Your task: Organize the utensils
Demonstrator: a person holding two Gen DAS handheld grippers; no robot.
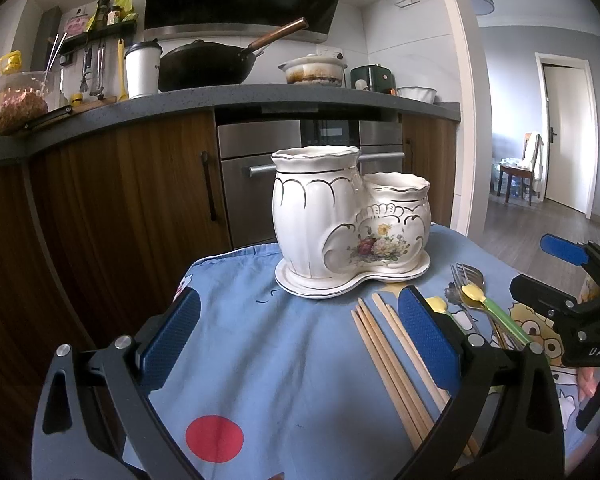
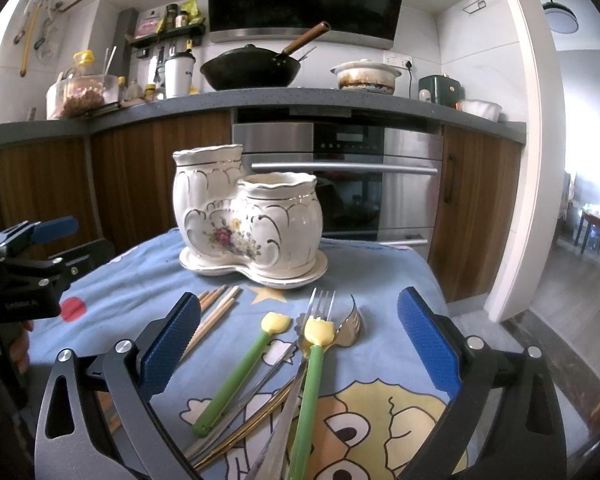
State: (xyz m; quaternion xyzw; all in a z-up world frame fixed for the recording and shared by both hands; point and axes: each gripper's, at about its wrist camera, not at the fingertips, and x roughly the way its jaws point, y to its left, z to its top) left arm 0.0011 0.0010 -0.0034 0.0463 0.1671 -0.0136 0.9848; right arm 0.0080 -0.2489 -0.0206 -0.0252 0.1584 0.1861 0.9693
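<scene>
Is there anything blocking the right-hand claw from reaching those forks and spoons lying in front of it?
Nothing visible does. The right gripper is open above the pile of utensils on the blue cloth, and the ceramic holder stands beyond them with open cloth between.
</scene>
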